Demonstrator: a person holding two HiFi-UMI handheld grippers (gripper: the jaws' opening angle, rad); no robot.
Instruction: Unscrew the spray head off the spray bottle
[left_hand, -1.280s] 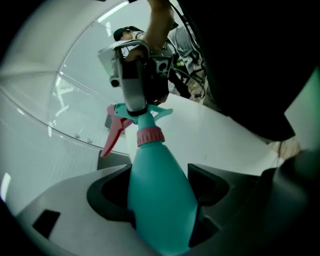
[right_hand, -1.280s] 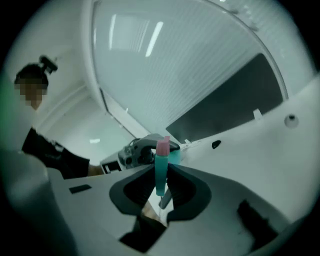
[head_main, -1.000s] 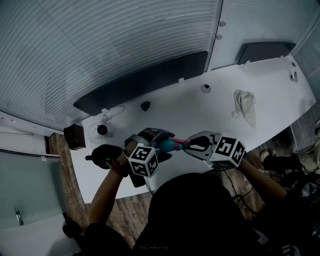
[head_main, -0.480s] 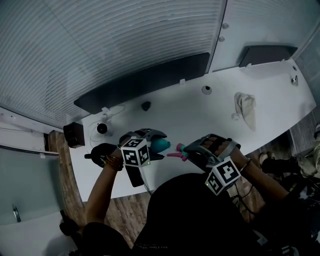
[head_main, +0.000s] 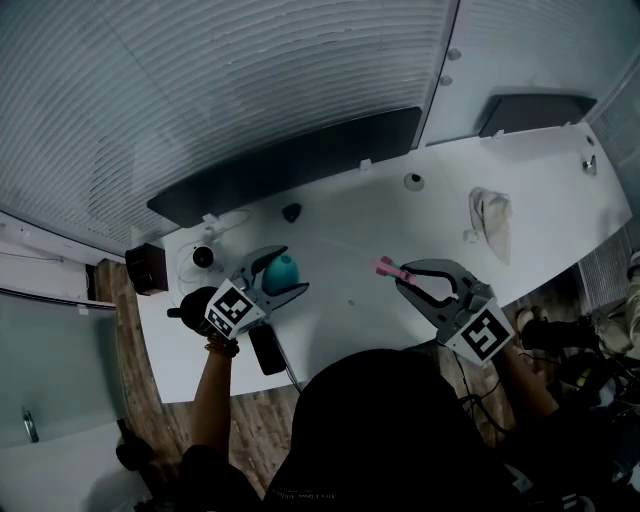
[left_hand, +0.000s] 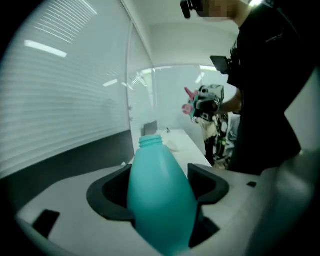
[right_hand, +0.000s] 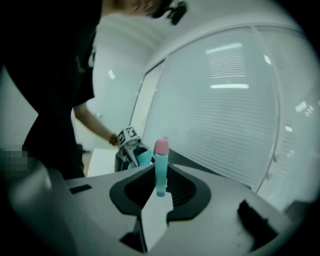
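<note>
The teal spray bottle (left_hand: 160, 195) has a bare threaded neck (left_hand: 150, 142) and sits between the jaws of my left gripper (left_hand: 162, 192), which is shut on its body. In the head view this left gripper (head_main: 293, 270) holds the bottle (head_main: 281, 272) over the table's left part. The pink and teal spray head (right_hand: 161, 167) is off the bottle, and my right gripper (right_hand: 160, 187) is shut on it. In the head view the right gripper (head_main: 401, 277) carries the spray head (head_main: 386, 266) well to the right of the bottle. From the left gripper view, the right gripper (left_hand: 204, 104) shows far off.
On the white table (head_main: 380, 230) lie a crumpled cloth (head_main: 492, 215) at the right, a small black object (head_main: 290, 212), a round fitting (head_main: 412, 178) and a flat black item (head_main: 268, 350) near the front edge. A dark strip (head_main: 290, 165) runs along the blinds.
The spray head has come off the bottle. My left gripper has swung left with the bottle, and my right gripper has pulled away to the right with the spray head.
</note>
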